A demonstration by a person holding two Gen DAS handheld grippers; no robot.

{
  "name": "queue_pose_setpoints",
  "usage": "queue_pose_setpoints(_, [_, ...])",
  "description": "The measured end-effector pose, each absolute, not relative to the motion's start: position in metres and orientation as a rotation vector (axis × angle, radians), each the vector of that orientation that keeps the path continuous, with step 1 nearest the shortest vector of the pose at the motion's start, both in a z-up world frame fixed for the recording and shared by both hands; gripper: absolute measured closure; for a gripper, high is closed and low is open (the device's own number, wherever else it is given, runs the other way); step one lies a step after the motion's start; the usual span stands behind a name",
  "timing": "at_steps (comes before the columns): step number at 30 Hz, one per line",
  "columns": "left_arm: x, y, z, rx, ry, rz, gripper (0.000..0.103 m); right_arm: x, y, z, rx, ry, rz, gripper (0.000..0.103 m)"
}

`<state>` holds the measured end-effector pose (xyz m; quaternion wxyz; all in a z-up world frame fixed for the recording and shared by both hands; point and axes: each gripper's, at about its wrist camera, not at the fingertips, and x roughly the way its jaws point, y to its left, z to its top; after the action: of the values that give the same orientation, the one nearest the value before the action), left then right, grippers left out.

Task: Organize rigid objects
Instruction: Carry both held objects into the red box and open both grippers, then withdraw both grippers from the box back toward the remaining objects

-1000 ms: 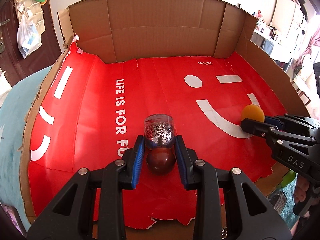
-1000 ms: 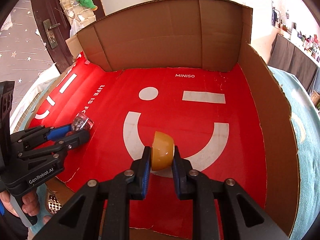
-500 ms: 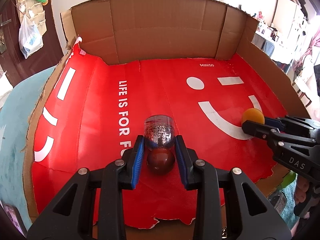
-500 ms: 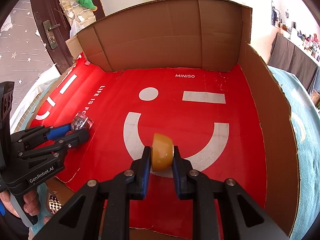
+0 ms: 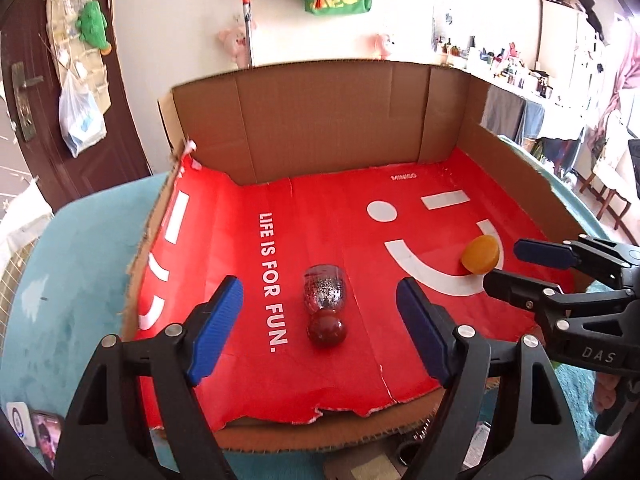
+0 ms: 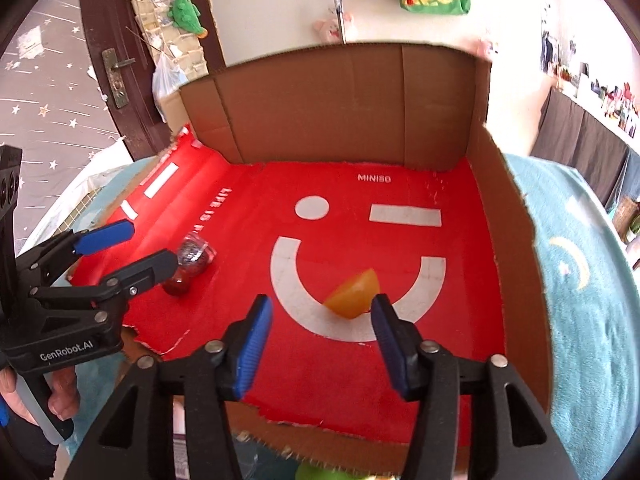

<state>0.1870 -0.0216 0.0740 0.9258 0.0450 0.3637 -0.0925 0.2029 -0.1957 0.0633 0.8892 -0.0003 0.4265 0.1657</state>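
A small glitter bottle with a dark red round cap (image 5: 325,312) lies on the red sheet (image 5: 312,216) inside the cardboard box. My left gripper (image 5: 320,308) is open, its blue pads apart on either side of the bottle and a little above it. An orange half-dome piece (image 6: 354,295) lies on the white smile mark. My right gripper (image 6: 322,322) is open, its right pad close beside the orange piece. The bottle also shows in the right wrist view (image 6: 191,262), and the orange piece in the left wrist view (image 5: 481,255).
The cardboard box has tall walls at the back (image 5: 332,120) and right (image 6: 504,232), and a torn low front edge (image 5: 320,412). A teal cloth (image 6: 580,280) lies around the box. A phone (image 5: 44,436) lies at the near left.
Both grippers opened and pulled back and up. The bottle and the orange piece were let go and now lie on the red sheet.
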Motion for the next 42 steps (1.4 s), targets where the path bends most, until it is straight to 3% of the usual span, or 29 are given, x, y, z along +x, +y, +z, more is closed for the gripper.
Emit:
queue_pose_setpoints(6, [0.171,-0.019,0.083,0.078,0.735,-0.176,0.023,0.18,-0.198,0.083,0.015,0.822,0.361,0.029])
queue_pose_setpoints(11, [0.159,-0.014,0.088,0.044,0.713,-0.17,0.012,0.164,-0.202,0.096,0.03,0.78,0.375,0.012])
queue_pose_setpoints(15, [0.149,-0.012,0.092,0.037,0.695,-0.163,0.009,0.152,-0.206,0.104,0.056,0.742,0.388,0.0])
queue_pose_setpoints(25, [0.125,-0.009,0.093,0.009,0.675,-0.166,0.0,0.122,-0.205,0.111,0.032,0.653,0.383,0.0])
queue_pose_setpoints(42, [0.072,-0.001,0.083,-0.052,0.643,-0.176,0.0,0.065,-0.199,0.107,-0.024,0.544,0.318,0.0])
